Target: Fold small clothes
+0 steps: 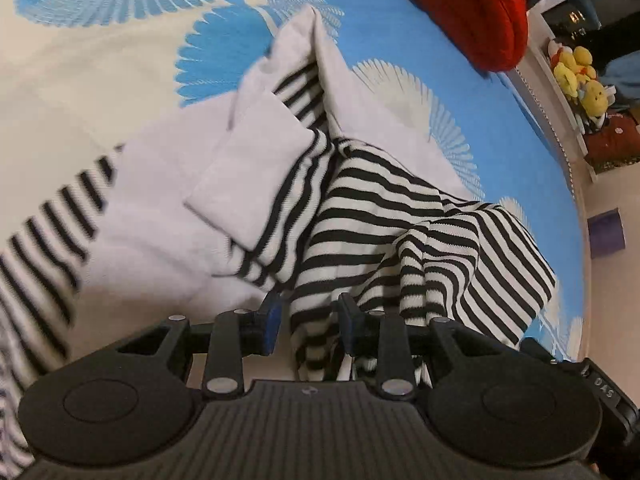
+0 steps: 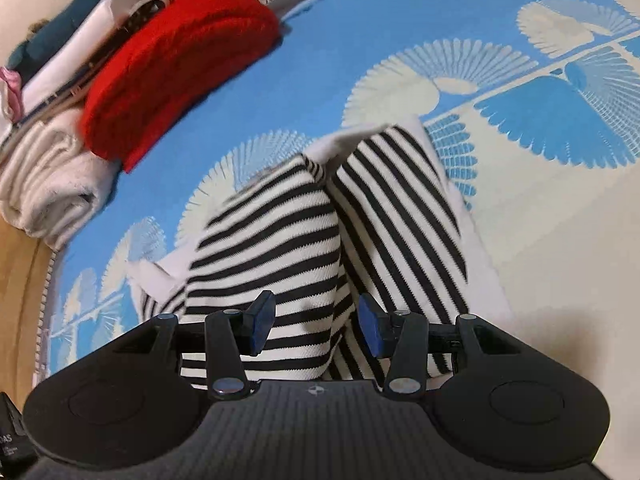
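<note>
A blue and cream bedspread with a fan-shaped feather pattern (image 1: 120,80) covers the bed. At its far edge lies a folded red fuzzy knit (image 2: 180,64), just beside a rolled cream towel (image 2: 48,192). Behind the red knit sits a stack of folded clothes with a dark teal piece (image 2: 80,8) on top. Beside the bed, a cluster of yellow plush toys (image 1: 580,76) rests on a white shelf (image 1: 560,92), and a purple box (image 1: 606,232) sits on the pale floor.
</note>
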The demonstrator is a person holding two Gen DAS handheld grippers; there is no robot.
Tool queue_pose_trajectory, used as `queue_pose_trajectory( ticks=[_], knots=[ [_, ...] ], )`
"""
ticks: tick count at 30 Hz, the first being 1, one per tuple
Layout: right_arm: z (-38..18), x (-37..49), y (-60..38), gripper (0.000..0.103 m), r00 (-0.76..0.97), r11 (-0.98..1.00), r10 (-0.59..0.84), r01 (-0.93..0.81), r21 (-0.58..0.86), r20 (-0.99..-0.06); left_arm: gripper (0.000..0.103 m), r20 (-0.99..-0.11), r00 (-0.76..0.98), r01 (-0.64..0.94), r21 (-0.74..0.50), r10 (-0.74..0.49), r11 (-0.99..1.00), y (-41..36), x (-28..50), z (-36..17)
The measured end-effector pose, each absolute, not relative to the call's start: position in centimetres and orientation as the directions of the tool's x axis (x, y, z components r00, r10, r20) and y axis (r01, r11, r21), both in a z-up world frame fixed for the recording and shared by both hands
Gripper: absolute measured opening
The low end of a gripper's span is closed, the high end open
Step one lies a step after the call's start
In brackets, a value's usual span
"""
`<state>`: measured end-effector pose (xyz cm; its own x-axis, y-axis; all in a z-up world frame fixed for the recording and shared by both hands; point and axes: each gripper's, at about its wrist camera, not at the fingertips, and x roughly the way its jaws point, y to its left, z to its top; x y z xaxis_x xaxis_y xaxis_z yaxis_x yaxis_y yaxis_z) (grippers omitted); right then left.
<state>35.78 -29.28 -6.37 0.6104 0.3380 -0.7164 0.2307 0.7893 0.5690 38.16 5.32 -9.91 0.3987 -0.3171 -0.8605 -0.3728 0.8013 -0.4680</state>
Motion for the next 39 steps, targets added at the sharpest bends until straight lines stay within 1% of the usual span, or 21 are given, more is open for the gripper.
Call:
queue_pose_trajectory(
  ticks=[2, 3, 4, 5, 7, 8, 10, 14, 16, 18, 20, 22, 25, 26, 27, 28, 31, 34, 36, 38, 39],
  knots=[
    [-7.0, 36.3, -28.5, 0.048, 0.593, 0.796, 0.337, 0.236, 0.557, -0.732, 0.032, -0.857, 0.393, -0.371, -0.48, -0.333, 0.795, 5.1, 38.0, -10.1],
    [-7.3, 36.4, -28.3, 0.047, 0.589, 0.798, 0.338, 0.235, 0.555, -0.734, 0.028, -0.857, 0.39, -0.361, -0.48, -0.338, 0.799, 5.1, 38.1, -9.8],
    [-7.4, 36.7, -28.2, 0.04, 0.585, 0.8, 0.341, 0.23, 0.554, -0.736, 0.019, -0.861, 0.38, -0.349, -0.473, -0.339, 0.809, 4.9, 38.2, -9.6],
    [-7.6, 36.8, -28.1, 0.034, 0.586, 0.801, 0.347, 0.221, 0.556, -0.732, 0.001, -0.868, 0.364, -0.338, -0.462, -0.338, 0.82, 4.7, 38.5, -9.7],
    [-7.7, 37.0, -28.2, 0.009, 0.59, 0.793, 0.372, 0.199, 0.576, -0.716, 0.001, -0.867, 0.382, -0.335, -0.452, -0.319, 0.827, 5.0, 38.7, -9.2],
    [-7.5, 36.9, -28.5, 0.004, 0.6, 0.782, 0.384, 0.193, 0.593, -0.702, 0.001, -0.851, 0.425, -0.316, -0.458, -0.307, 0.831, 5.3, 38.7, -8.4],
    [-6.6, 36.3, -29.5, 0.001, 0.65, 0.735, 0.407, 0.183, 0.653, -0.641, 0.001, -0.797, 0.526, -0.265, -0.486, -0.297, 0.833, 5.9, 38.7, -6.3],
    [-2.1, 33.3, -31.7, 0.001, 0.808, 0.667, 0.415, 0.042, 0.744, -0.418, 0.001, -0.606, 0.757, -0.145, -0.52, -0.244, 0.842, 7.8, 37.5, -1.3],
    [-1.7, 31.6, -32.5, 0.001, 0.836, 0.651, 0.406, 0.018, 0.759, -0.368, 0.001, -0.579, 0.783, -0.149, -0.529, -0.228, 0.835, 9.1, 37.0, -0.7],
    [-3.6, 31.2, -32.9, 0.001, 0.782, 0.626, 0.436, 0.091, 0.774, -0.445, 0.002, -0.652, 0.725, -0.207, -0.515, -0.223, 0.832, 10.1, 37.2, -2.1],
    [-6.6, 31.8, -32.0, 0.001, 0.619, 0.69, 0.456, 0.209, 0.693, -0.64, 0.002, -0.804, 0.553, -0.308, -0.439, -0.216, 0.844, 10.4, 37.9, -5.6],
    [-9.9, 32.1, -31.5, 0.004, 0.455, 0.724, 0.453, 0.314, 0.614, -0.767, 0.006, -0.878, 0.425, -0.392, -0.4, -0.223, 0.829, 10.7, 37.7, -8.6],
    [-9.9, 32.2, -31.6, 0.01, 0.452, 0.731, 0.42, 0.346, 0.589, -0.787, 0.02, -0.891, 0.396, -0.467, -0.405, -0.223, 0.786, 11.4, 37.2, -9.3],
    [-9.1, 32.3, -31.7, 0.017, 0.487, 0.739, 0.405, 0.324, 0.59, -0.774, 0.036, -0.88, 0.416, -0.474, -0.424, -0.228, 0.772, 11.6, 37.1, -8.9],
    [-8.4, 32.4, -31.8, 0.036, 0.522, 0.741, 0.391, 0.31, 0.596, -0.758, 0.047, -0.869, 0.438, -0.476, -0.441, -0.23, 0.761, 11.6, 37.0, -8.5],
    [-7.9, 32.4, -31.9, 0.052, 0.553, 0.743, 0.372, 0.304, 0.596, -0.746, 0.05, -0.857, 0.46, -0.473, -0.456, -0.23, 0.754, 11.6, 37.0, -8.0],
    [-7.5, 33.1, -32.5, 0.053, 0.587, 0.754, 0.324, 0.313, 0.577, -0.742, 0.05, -0.857, 0.457, -0.448, -0.453, -0.238, 0.771, 10.6, 37.5, -7.8],
    [-8.5, 33.7, -32.6, 0.053, 0.569, 0.724, 0.346, 0.343, 0.598, -0.746, 0.044, -0.878, 0.412, -0.442, -0.426, -0.243, 0.79, 9.5, 37.7, -9.2],
    [-9.1, 34.2, -32.4, 0.052, 0.558, 0.725, 0.353, 0.344, 0.597, -0.751, 0.009, -0.882, 0.404, -0.441, -0.42, -0.242, 0.793, 9.3, 37.6, -9.5],
    [-9.6, 34.6, -31.9, 0.037, 0.55, 0.724, 0.373, 0.332, 0.605, -0.748, 0.001, -0.868, 0.438, -0.418, -0.428, -0.235, 0.801, 9.4, 37.5, -8.9],
    [-9.9, 34.7, -31.6, 0.014, 0.548, 0.72, 0.384, 0.326, 0.612, -0.743, 0.001, -0.848, 0.478, -0.397, -0.441, -0.229, 0.805, 9.4, 37.4, -8.2]
  ],
)
